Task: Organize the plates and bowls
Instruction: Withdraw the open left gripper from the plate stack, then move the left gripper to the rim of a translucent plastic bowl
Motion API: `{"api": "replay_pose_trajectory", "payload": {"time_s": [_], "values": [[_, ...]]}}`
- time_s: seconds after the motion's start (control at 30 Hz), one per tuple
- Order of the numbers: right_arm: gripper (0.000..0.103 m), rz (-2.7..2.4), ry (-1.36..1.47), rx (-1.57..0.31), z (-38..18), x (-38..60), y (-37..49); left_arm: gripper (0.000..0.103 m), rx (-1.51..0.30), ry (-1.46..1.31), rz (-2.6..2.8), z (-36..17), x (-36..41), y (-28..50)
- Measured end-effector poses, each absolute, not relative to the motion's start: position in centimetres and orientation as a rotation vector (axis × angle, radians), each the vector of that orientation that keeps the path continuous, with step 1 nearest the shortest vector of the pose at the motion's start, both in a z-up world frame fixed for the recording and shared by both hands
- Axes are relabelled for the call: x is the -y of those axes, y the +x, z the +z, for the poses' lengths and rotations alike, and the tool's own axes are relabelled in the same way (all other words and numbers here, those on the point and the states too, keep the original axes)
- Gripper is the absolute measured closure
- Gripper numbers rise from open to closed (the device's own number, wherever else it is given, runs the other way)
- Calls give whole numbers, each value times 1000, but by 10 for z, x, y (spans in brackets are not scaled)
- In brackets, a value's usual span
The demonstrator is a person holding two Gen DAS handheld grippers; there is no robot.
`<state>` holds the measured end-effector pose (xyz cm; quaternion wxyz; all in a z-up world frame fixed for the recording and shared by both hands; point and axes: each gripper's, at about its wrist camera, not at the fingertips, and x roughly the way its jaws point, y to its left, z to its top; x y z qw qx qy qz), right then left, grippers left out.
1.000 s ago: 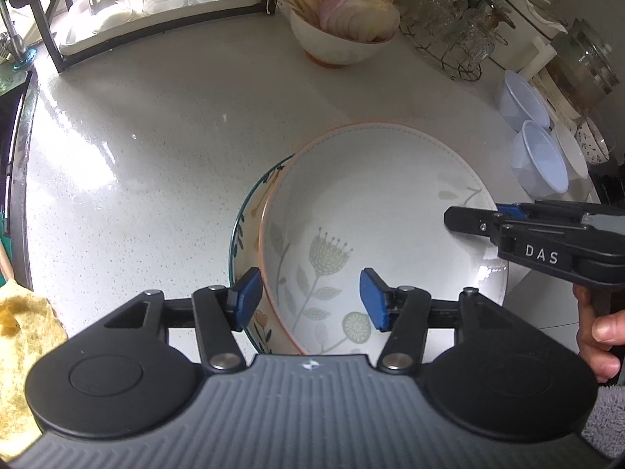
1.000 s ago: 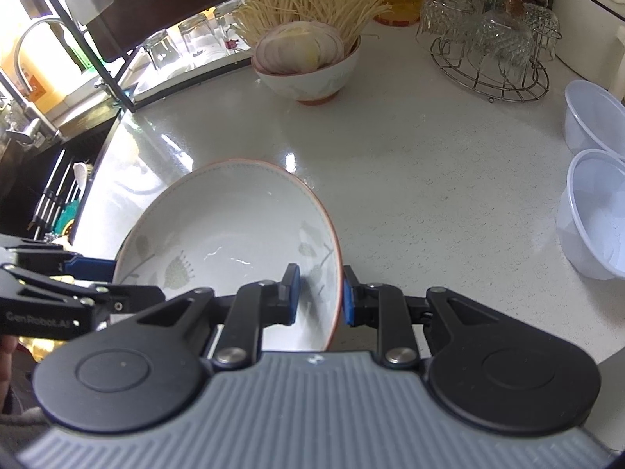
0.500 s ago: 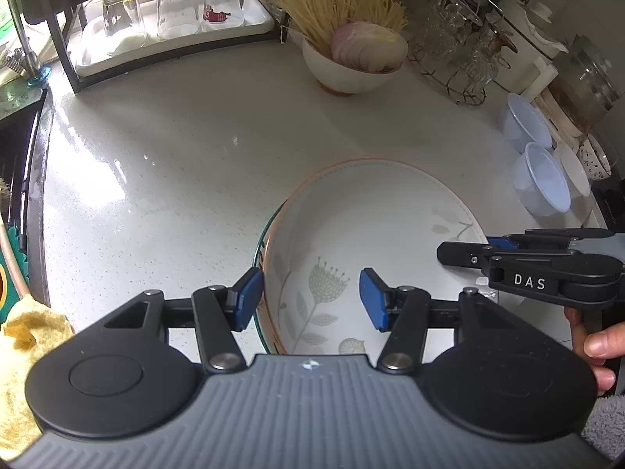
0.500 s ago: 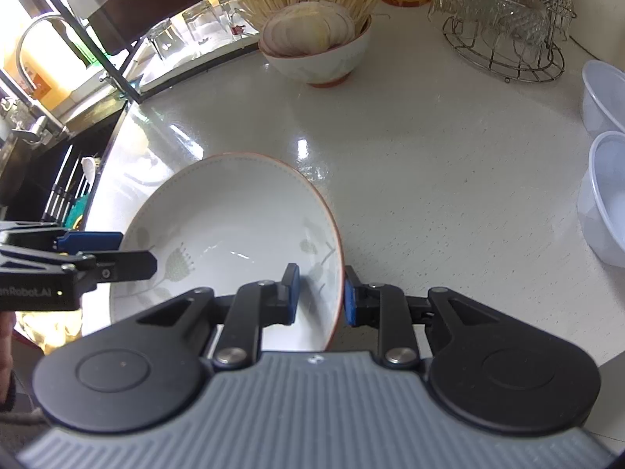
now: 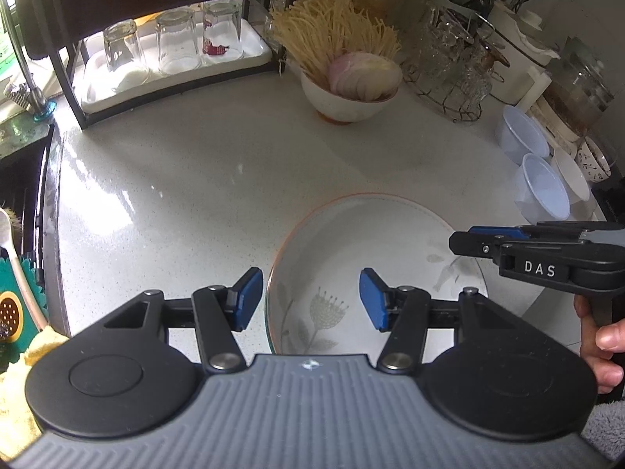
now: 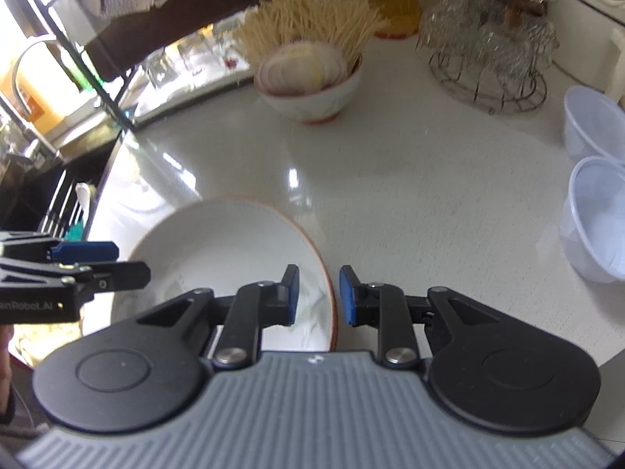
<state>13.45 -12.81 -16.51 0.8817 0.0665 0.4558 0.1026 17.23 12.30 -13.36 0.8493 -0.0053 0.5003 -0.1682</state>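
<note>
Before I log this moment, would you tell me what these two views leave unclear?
- Floral plate, left wrist view: near edge hidden by the left gripper body.
- Right gripper, right wrist view: its pads straddle the plate rim; contact is unclear.
- Glasses on the wire rack, right wrist view: blurred, uncountable.

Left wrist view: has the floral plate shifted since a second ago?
Yes: floral plate went leftward over the green-rimmed plate beneath, now only a sliver at its left edge.
</note>
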Motion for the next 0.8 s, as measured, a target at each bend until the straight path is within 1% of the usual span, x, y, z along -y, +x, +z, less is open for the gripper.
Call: {"api": "replay_pose_trajectory", "payload": {"time_s": [0.37,0.6,0.8], "values": [[76,126,232,-786,-111,140,127,42,-908,11,-445,-82,-112,185],[76,38,285,-700,-81,145,115,42,-869,47,-511,-68,-94,204],[76,-36,331,-653,-68,152,102,42,-829,76,-602,-54,-75,210]]}}
